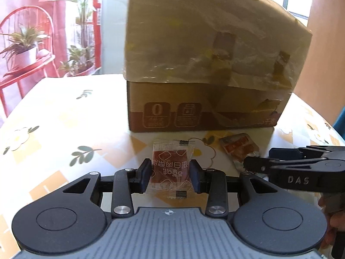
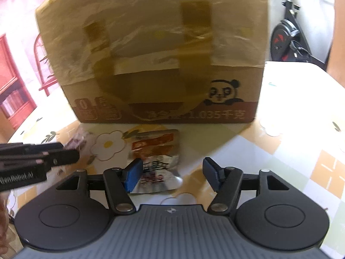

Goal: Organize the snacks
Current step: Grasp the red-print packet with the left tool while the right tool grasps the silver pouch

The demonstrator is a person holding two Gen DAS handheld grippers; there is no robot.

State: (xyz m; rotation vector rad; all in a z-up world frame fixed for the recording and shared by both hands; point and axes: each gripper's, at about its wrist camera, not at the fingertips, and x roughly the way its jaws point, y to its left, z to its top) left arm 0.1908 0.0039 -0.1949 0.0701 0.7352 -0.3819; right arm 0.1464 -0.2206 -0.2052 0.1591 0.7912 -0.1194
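Observation:
A brown cardboard box (image 1: 204,108) with its flap raised stands on the table; it also shows in the right wrist view (image 2: 163,95). My left gripper (image 1: 170,173) is shut on a clear-edged red snack packet (image 1: 170,168), just above the table in front of the box. An orange and silver snack packet (image 2: 155,157) lies on the table in front of the box; it also shows in the left wrist view (image 1: 239,146). My right gripper (image 2: 173,173) is open around it, its left pad (image 2: 132,173) touching the packet.
The table (image 1: 54,118) has a glossy flower-patterned cloth. Red chairs with potted plants (image 1: 23,49) stand beyond its far left edge. An exercise bike (image 2: 289,34) stands behind the table at the right.

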